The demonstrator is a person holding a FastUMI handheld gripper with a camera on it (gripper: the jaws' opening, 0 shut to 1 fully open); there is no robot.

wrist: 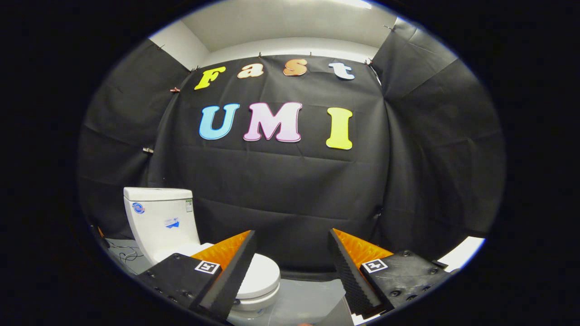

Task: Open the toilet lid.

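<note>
Tongs [292, 246] apart; white toilet lid [260, 274] down.

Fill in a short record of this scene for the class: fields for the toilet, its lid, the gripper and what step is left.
toilet: white toilet, beyond the fingers, off to the left
lid: toilet lid down, partly behind the left finger
tank: upright tank against the black cloth wall
gripper: gripper open, fingers apart, holding nothing
step left: lid not yet lifted
</note>
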